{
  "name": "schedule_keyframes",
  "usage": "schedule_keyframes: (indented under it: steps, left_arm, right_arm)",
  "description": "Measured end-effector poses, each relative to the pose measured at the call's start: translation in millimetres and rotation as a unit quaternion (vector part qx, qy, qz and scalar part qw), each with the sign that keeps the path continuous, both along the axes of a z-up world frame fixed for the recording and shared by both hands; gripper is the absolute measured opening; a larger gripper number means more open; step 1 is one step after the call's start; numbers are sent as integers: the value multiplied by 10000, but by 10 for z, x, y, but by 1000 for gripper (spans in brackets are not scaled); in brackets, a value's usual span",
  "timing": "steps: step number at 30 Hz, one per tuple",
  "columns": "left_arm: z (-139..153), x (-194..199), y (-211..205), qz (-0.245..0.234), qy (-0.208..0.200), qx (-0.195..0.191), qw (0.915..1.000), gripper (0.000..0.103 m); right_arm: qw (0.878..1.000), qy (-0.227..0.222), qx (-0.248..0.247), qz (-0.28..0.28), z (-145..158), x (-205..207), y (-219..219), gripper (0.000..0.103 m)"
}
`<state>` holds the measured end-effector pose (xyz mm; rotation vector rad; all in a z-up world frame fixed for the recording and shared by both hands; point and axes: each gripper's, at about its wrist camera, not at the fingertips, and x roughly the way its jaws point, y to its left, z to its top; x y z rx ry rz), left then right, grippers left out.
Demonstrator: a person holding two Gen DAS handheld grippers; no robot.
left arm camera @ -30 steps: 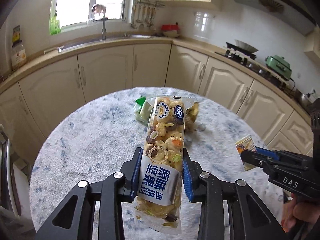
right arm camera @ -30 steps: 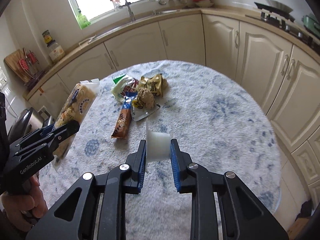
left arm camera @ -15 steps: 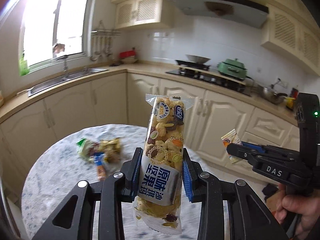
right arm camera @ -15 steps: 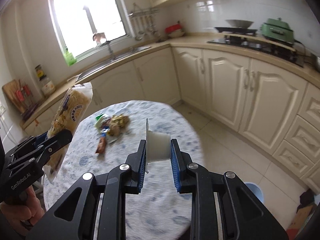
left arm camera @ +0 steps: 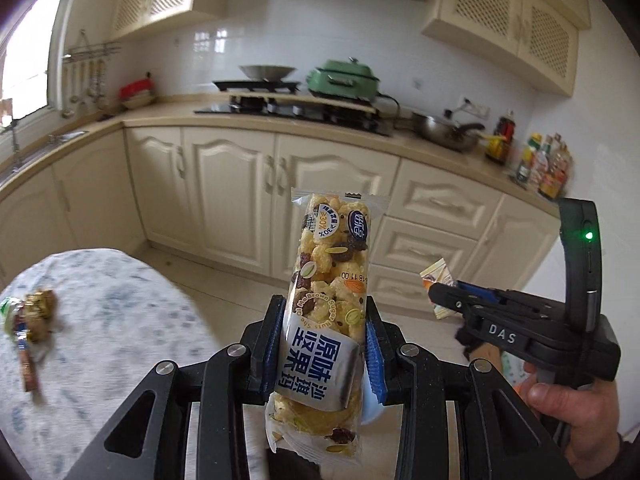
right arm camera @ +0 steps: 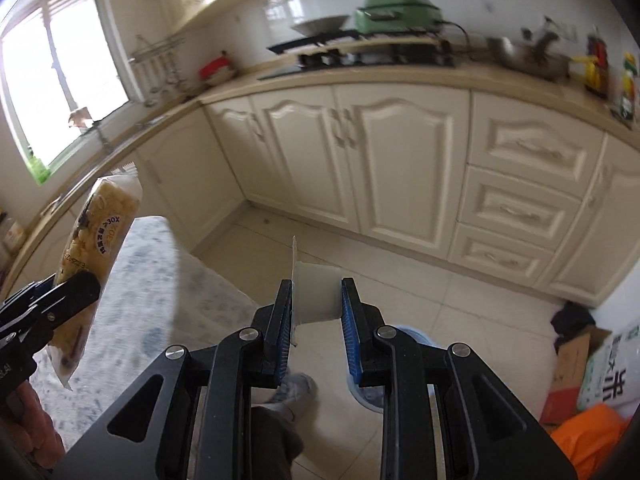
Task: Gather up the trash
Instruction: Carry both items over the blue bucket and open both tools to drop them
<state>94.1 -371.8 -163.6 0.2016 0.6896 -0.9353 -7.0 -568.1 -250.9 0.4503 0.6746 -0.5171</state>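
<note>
Carrying two trash items away from table (left arm camera: 100,320) toward floor bin.
Left gripper (left arm camera: 322,344) clamping snack bar packet (left arm camera: 328,300); right gripper (right arm camera: 316,304) pinching small white cup (right arm camera: 316,292).
Blue bin (right arm camera: 412,338) showing partly beneath right jaws.
Next, judging: lining up over bin, then releasing.
Wrappers (left arm camera: 32,320) lying on table.

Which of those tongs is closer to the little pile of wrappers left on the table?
Left. The left tongs, holding a snack bag, hang beside the wrappers; the right tongs are farther off over the floor.

My blue-padded black left gripper (left arm camera: 325,334) carries a yellow, clear-wrapped snack bar (left arm camera: 328,304); the right gripper (right arm camera: 316,304) a translucent white cup (right arm camera: 316,294); blue-speckled white table (left arm camera: 116,320).
</note>
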Motion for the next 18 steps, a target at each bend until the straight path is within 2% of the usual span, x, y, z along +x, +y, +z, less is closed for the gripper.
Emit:
schedule_keyframes:
  steps: [6,9,10,14,18]
  left_arm:
    - [-435,56,-655,-317,511,404,9974,32]
    - [-688,145,-1000,-444,873,647,9931,32]
    - [-749,293,-1108,-467,978,709,9916,32]
    - [-1041,477,-1473,-516,1337,1001,9846,32]
    - [-1269,744,-1869,-520,1551,1185,9794,32]
  right_arm:
    - [9979,369,390,-361,-559,-166,-485,23]
    - [9954,500,662,-482,-850,-178,-696,23]
    - [9945,542,738,-512,-935,-179,-756,23]
    - [9901,697,1055,-610,-1314,-193,-976,23]
    - [9860,766,1305,-702,-1600,-187,-1151,23]
